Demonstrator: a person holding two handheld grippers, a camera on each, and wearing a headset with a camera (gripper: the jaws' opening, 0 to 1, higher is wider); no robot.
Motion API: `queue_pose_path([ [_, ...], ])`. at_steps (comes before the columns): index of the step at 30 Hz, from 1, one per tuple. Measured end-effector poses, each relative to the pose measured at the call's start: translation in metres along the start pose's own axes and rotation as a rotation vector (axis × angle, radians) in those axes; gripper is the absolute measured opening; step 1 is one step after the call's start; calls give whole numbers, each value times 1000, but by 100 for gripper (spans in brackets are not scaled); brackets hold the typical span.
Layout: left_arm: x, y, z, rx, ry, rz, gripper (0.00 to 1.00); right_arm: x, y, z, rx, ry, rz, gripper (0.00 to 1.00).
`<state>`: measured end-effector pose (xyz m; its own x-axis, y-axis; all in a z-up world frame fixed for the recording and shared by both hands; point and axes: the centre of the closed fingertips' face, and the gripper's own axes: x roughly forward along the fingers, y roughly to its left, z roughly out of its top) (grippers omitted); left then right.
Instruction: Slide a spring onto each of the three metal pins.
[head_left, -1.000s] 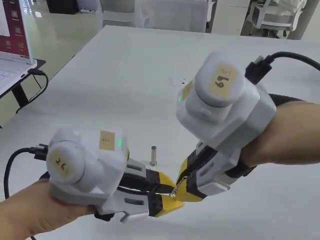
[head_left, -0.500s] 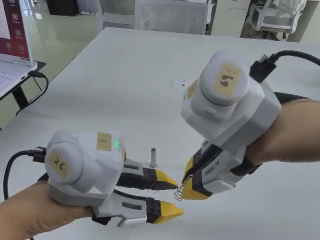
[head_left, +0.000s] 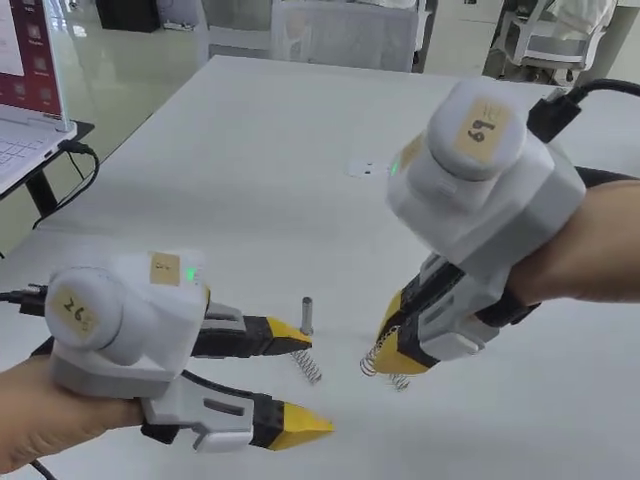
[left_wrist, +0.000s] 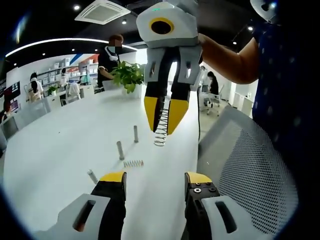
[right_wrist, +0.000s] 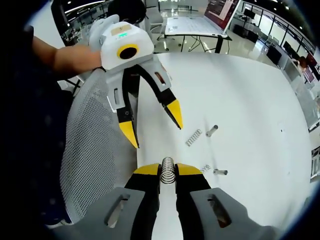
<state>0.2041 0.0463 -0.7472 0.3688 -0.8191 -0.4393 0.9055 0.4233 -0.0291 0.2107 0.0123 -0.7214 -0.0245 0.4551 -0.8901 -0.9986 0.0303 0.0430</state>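
The spring (right_wrist: 168, 170) is pinched between the yellow tips of my right gripper (head_left: 395, 345) and hangs over the white table (head_left: 250, 180), near an upright pin (head_left: 307, 313). A second spring (head_left: 308, 365) lies flat just beside that pin. My left gripper (head_left: 310, 385) has its jaws spread wide, holding nothing.

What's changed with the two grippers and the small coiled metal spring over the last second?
The left gripper opened, let go of the small coiled metal spring and drew back left. The right gripper stayed shut on it. The short upright metal pin stayed put.
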Motion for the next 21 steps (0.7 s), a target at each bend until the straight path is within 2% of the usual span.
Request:
queue_pose_path([
  [12, -20, 21, -14, -62, -35, 112, 60, 3, -19, 8, 11, -2, -15, 8],
  [21, -30, 27, -20, -92, -65, 165, 67, 10, -39, 17, -4, 18, -37, 9],
])
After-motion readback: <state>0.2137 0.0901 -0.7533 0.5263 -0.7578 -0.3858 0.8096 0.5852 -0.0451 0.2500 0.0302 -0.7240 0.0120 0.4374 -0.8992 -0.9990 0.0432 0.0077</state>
